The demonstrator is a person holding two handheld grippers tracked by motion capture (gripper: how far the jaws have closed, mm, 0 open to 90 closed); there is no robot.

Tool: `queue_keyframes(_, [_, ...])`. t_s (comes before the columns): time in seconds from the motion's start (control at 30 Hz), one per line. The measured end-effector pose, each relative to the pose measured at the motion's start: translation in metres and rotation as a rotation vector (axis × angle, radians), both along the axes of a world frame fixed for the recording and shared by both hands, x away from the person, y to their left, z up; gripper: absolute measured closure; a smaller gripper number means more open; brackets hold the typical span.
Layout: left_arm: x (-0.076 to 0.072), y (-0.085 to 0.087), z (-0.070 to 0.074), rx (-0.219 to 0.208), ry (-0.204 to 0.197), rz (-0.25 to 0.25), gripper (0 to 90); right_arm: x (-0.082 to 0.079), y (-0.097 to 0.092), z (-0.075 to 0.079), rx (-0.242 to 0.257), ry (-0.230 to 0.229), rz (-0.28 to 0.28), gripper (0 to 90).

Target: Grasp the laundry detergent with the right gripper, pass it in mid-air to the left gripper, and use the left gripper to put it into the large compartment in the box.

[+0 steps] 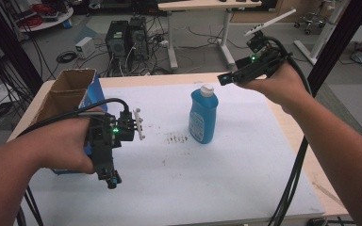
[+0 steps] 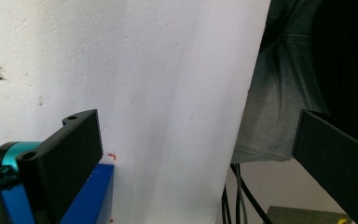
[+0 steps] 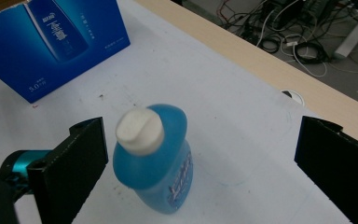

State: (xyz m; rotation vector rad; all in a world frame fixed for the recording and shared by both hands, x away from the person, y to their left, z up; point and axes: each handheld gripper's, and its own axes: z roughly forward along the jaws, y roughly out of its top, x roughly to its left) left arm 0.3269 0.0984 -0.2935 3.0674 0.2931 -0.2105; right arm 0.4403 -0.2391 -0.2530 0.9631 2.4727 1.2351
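- The bottle [image 1: 203, 115] stands upright near the middle of the counter [image 1: 245, 155], a little toward the far edge, blue with a white cap [image 3: 139, 131].
- The right gripper [image 1: 227, 78] hangs in the air above the far right part of the counter, just right of the bottle's cap and higher than it.
- In the right gripper view its jaws are wide apart, the bottle between them but nearer the left one, nothing touching.
- That gripper looks down on the bottle from above, so the cap faces the camera.
- The left gripper [image 1: 110, 181] sits over the near left part of the counter, held in the person's left hand [image 1: 63, 141], pointing down and back toward the near edge.
- In the left gripper view its jaws are spread wide, with bare white counter between them and nothing gripped.
- The box [image 1: 70, 92], blue with an open cardboard top, stands at the left edge of the counter, just behind the left hand.
- In the left gripper view a blue corner of the box [image 2: 93, 196] shows right behind the left jaw.
- Bottle and box are well apart; the left gripper is between them, nearer the box.
- A patch of dark specks [image 1: 175, 137] marks the counter just left of the bottle's base.
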Motion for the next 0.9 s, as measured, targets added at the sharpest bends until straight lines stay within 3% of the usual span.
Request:
queue_keyframes(0.33, [-0.004,-0.001,0.001,0.0,-0.003,0.006,1.7,-0.028,-0.015,-0.021,0.077,-0.025,-0.014,1.5])
queue_keyframes(0.43, [-0.005,0.0,0.0,-0.006,-0.004,0.011,1.6,-0.043,-0.019,-0.032,0.109,-0.043,-0.019,1.5])
queue_keyframes(0.73, [-0.007,0.0,-0.001,-0.007,-0.001,0.008,1.6,-0.063,-0.019,-0.061,0.124,-0.055,-0.025,0.8])
queue_keyframes(0.9, [-0.007,0.001,-0.002,-0.002,-0.002,0.004,1.6,-0.071,-0.014,-0.08,0.12,-0.038,-0.017,0.8])
